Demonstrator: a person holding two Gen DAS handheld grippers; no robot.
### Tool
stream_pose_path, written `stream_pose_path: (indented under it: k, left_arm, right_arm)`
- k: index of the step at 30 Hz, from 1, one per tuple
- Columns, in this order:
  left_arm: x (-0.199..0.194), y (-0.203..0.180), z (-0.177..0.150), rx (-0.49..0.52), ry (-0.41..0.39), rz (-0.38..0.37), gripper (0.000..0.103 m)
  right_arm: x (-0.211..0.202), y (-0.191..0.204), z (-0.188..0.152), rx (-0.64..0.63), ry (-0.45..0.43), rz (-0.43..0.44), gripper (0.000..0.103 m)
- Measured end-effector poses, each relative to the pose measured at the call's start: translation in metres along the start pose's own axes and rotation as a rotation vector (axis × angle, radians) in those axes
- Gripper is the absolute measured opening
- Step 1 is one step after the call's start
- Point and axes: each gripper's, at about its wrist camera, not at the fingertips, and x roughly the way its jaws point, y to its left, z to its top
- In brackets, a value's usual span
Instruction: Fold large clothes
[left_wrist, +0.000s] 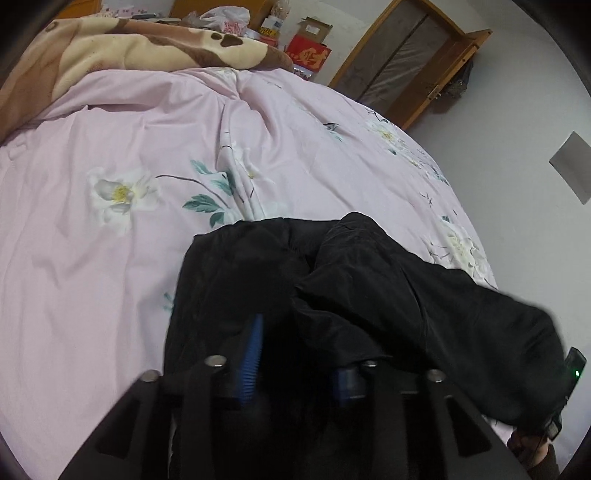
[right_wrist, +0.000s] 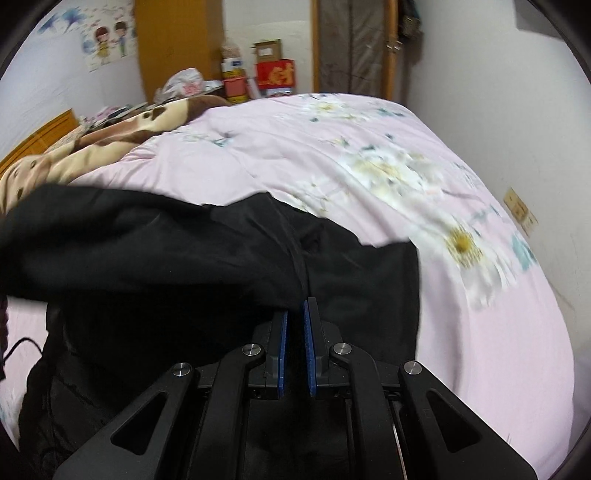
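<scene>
A large black garment (left_wrist: 369, 288) lies bunched on a pink flowered bed cover (left_wrist: 110, 147). In the left wrist view my left gripper (left_wrist: 295, 343) sits low over the near part of the garment, its blue pads (left_wrist: 253, 354) wide apart, with black cloth draped between and over them. In the right wrist view my right gripper (right_wrist: 295, 314) has its blue pads (right_wrist: 309, 347) nearly together, pinching a fold of the black garment (right_wrist: 166, 251), which stretches away to the left. The cloth hides the fingertips of both grippers.
A brown and cream blanket (left_wrist: 129, 48) lies at the head of the bed. Boxes and bags (right_wrist: 273, 74) stand beyond the bed by a wooden door (left_wrist: 406, 62). A white wall (right_wrist: 535, 110) runs along the right side of the bed.
</scene>
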Motion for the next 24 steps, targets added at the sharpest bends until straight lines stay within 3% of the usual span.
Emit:
stream_pose_path:
  k: [1,6,8,12,16,19,21,24]
  left_arm:
    - [-0.003,-0.001,-0.003,0.019,0.001,0.007,0.042]
    - [-0.012,-0.001,-0.017,0.027,0.025,-0.011,0.046]
    - [-0.017,0.002,-0.019,0.005,0.023,-0.015,0.052]
    - [-0.032,0.004,-0.019,0.003,0.007,-0.017,0.052]
    - [-0.054,0.024,-0.014,-0.1,-0.014,0.001,0.053]
    - [-0.071,0.026,-0.01,-0.076,-0.06,0.057,0.055]
    - [-0.075,0.018,-0.005,-0.053,-0.064,0.054,0.06]
    - [-0.073,-0.007,0.0,0.007,-0.079,0.056,0.06]
  right_arm:
    - [0.001,-0.004,0.0,0.015,0.0,-0.019,0.003]
    - [-0.009,-0.029,-0.012,0.152,0.02,-0.02,0.003]
    - [-0.015,-0.031,-0.015,0.162,0.017,-0.027,0.003]
    - [-0.034,-0.025,-0.017,0.172,-0.012,-0.009,0.003]
    - [-0.054,-0.005,-0.009,0.11,-0.073,0.022,0.003]
    - [-0.063,0.022,0.0,0.027,-0.099,0.057,0.006]
    - [-0.064,0.041,0.004,-0.015,-0.11,0.078,0.009]
    - [-0.058,0.068,0.012,-0.061,-0.113,0.109,0.012]
